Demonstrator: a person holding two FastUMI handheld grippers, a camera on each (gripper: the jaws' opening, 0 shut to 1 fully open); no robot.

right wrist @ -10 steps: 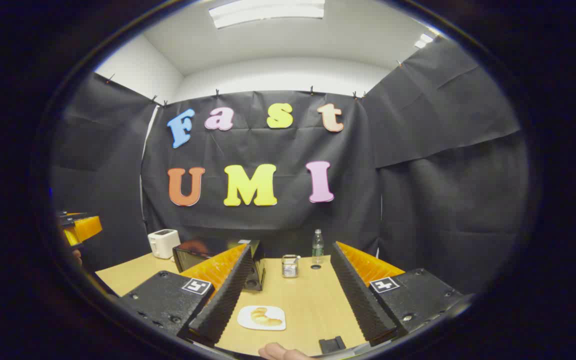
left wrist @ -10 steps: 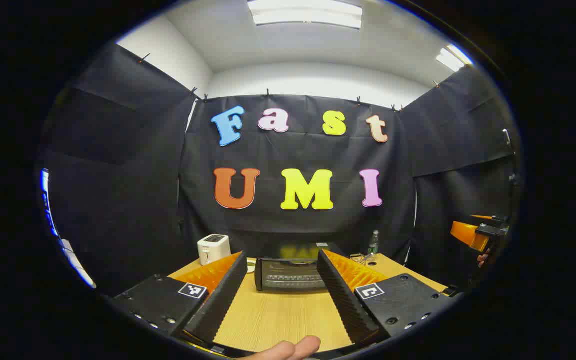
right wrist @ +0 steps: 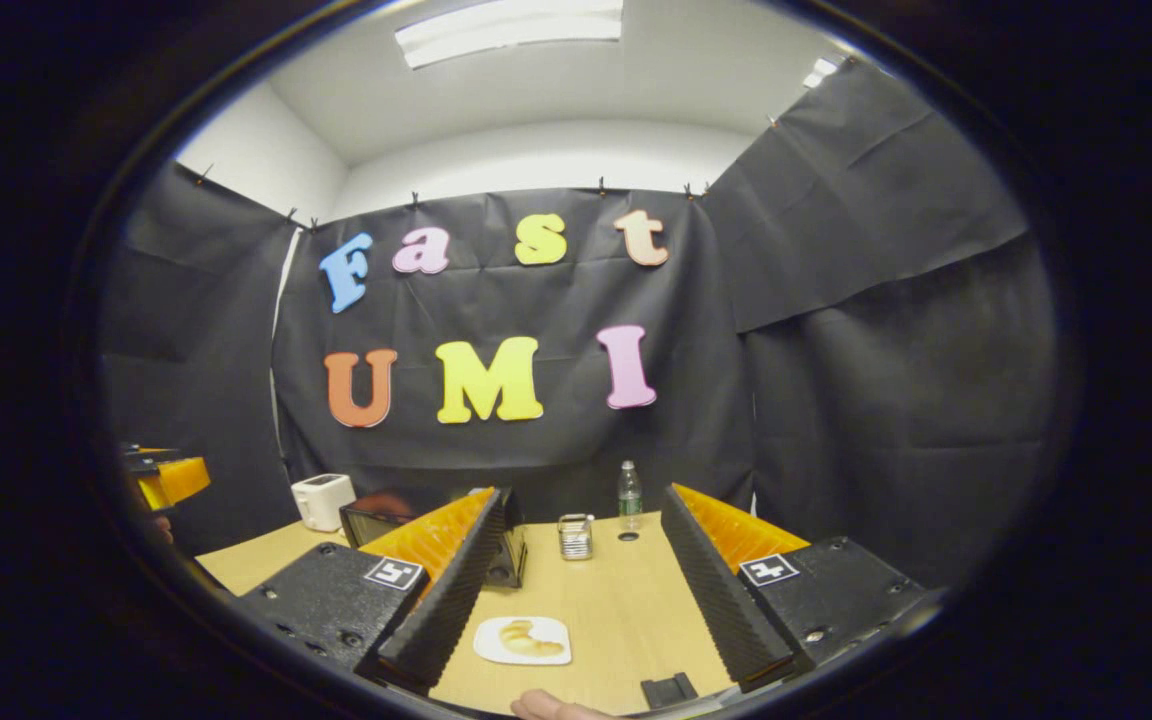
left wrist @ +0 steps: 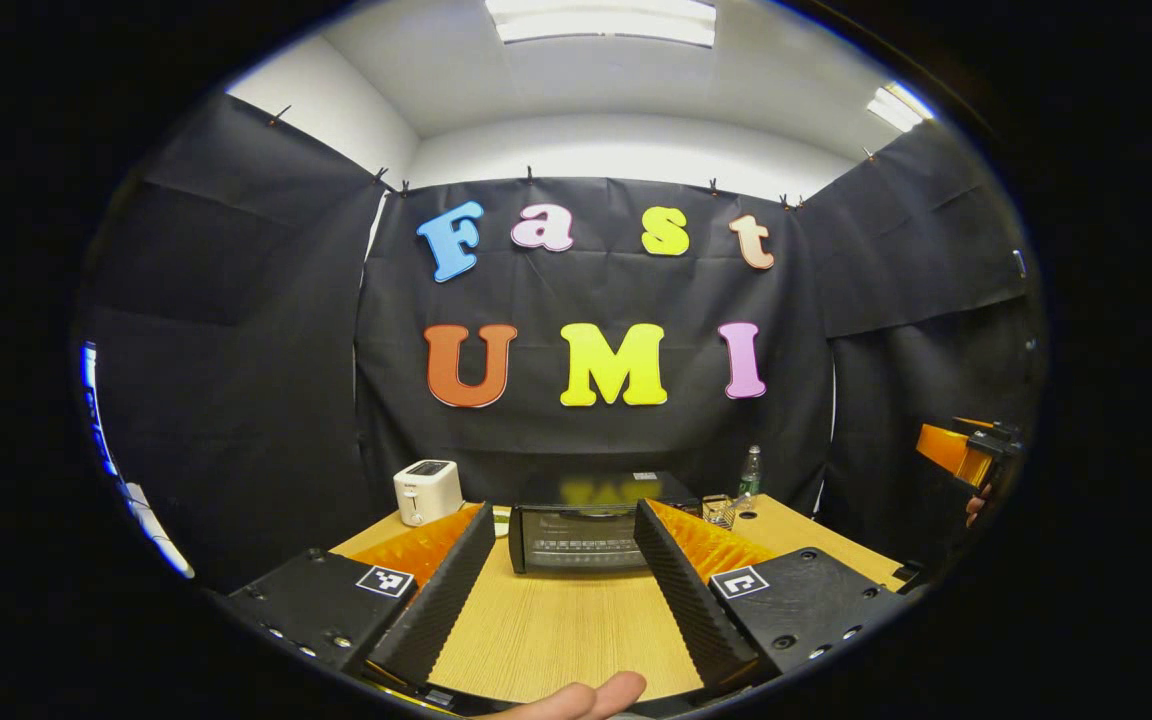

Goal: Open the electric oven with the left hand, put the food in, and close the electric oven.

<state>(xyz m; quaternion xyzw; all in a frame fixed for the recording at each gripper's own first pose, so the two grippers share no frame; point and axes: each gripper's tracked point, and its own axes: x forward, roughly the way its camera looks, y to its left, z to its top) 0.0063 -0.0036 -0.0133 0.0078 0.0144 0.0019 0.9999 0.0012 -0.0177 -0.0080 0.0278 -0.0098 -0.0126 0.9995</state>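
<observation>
Bare tabletop fronts the shut oven; both grippers' jaws spread, holding nothing.

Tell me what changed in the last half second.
Little: both cameras shifted slightly, the black electric oven sitting a bit higher between the left gripper's open fingers. Nothing was taken or released. The oven door is shut as before, the croissant on its white plate untouched, and the right gripper open.

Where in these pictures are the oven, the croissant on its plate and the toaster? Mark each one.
oven (left wrist: 581, 538), left gripper view, on the glass of its shut door.
croissant (right wrist: 526, 637), right gripper view, on the middle of the pastry.
toaster (left wrist: 427, 492), left gripper view, on its white front.
</observation>
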